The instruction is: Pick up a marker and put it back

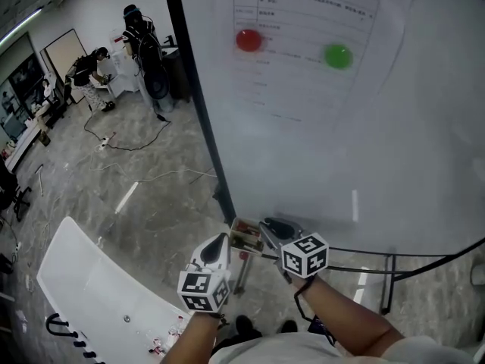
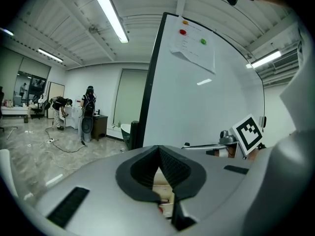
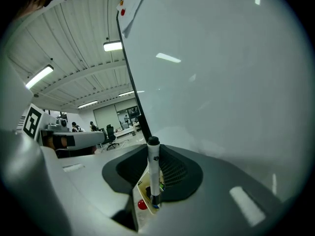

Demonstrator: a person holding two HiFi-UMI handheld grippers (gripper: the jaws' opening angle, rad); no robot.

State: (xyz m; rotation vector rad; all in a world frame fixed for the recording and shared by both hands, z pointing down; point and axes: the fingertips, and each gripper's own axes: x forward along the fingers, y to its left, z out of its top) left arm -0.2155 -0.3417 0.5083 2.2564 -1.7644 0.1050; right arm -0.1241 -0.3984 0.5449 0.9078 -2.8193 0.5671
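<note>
White board (image 1: 341, 127) fills the far right. Near its lower edge the left tongs (image 1: 220, 241) are clenched on nothing; the right tongs (image 1: 271, 226), just right of a small box (image 1: 246, 236), grasp the marker (image 3: 153, 166) upright. Pickup looks done; putting it back remains.

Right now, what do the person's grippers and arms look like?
The left gripper and right gripper have smooth light-grey shells with black ribbed pads. Each carries a white cube printed with black square markers. The forearms are bare below a pale top. A dark strap loops the right wrist.
</note>
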